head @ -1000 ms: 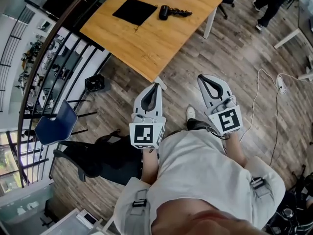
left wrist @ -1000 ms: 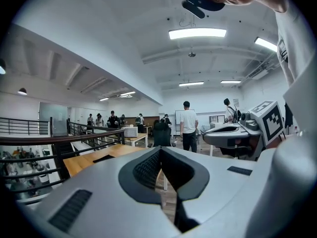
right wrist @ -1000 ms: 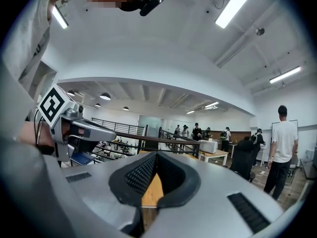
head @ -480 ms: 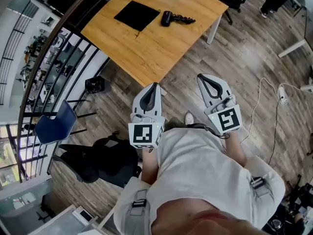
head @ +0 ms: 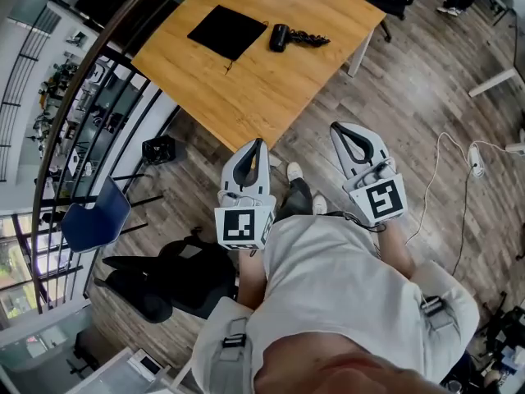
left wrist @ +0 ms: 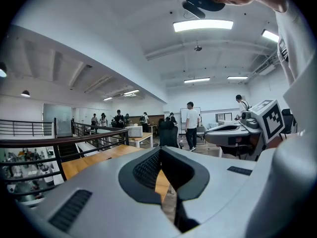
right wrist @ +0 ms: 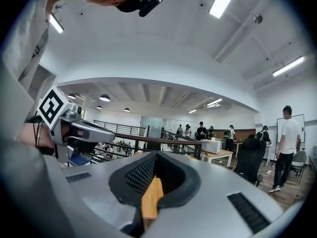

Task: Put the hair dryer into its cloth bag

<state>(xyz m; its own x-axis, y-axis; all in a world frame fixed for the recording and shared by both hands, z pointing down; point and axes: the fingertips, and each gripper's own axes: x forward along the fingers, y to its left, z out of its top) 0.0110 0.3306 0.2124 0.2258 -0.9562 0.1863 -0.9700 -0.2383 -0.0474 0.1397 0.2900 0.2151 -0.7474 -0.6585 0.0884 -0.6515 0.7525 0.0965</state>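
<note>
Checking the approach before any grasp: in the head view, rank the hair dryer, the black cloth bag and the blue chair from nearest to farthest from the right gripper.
1. Hair dryer, on the table ahead of the right gripper.
2. Cloth bag, left of the dryer.
3. Blue chair, far left, off the table.

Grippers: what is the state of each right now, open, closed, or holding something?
Left gripper: closed, holding nothing.
Right gripper: closed, holding nothing.

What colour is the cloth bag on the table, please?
The cloth bag is black; best in the head view.
</note>
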